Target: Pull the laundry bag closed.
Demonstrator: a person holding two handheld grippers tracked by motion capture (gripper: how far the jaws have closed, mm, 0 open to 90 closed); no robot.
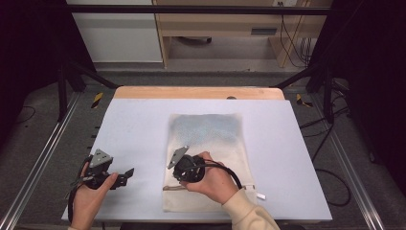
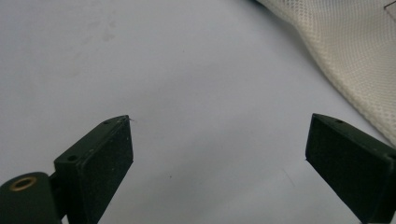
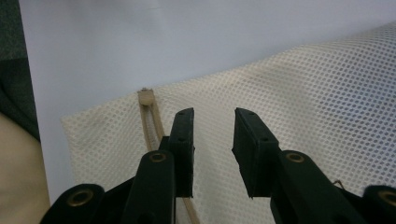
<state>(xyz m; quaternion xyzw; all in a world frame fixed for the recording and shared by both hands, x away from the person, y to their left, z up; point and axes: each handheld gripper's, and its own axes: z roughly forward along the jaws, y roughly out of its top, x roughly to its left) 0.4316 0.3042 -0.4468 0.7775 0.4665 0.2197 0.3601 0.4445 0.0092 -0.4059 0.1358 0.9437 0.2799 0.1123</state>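
Cream mesh bag (image 1: 210, 158) lies flat on the pale grey table top (image 1: 139, 129), roughly centre, long side running away from the person, near end close to the table's front edge. Upper half of the bag looks darker/bluish through the mesh, can't tell what's inside. A beige zipper strip (image 3: 152, 122) runs across the bag's near end, w/ a small stop at its tip near the bag's left corner. Small white tag (image 1: 261, 196) sits on the table just beside the bag's near right corner. Right gripper (image 3: 213, 144) is over the bag's near-left part, held in the right hand (image 1: 215, 179), cream sleeve (image 1: 249, 213) at the wrist; in the right gripper view its jaws are a little apart w/ mesh showing in the gap, nothing between them, left jaw just beside the zipper strip. Can't tell if the tips touch the fabric. Left gripper (image 2: 219, 154) is in the left hand (image 1: 88, 196) near the table's front-left corner, well apart from the bag; jaws spread wide over bare table, gripping nothing, bag edge visible at upper right of the left gripper view. Beyond the table: wooden strip at the far edge, black frame rails, grey floor w/ cables.
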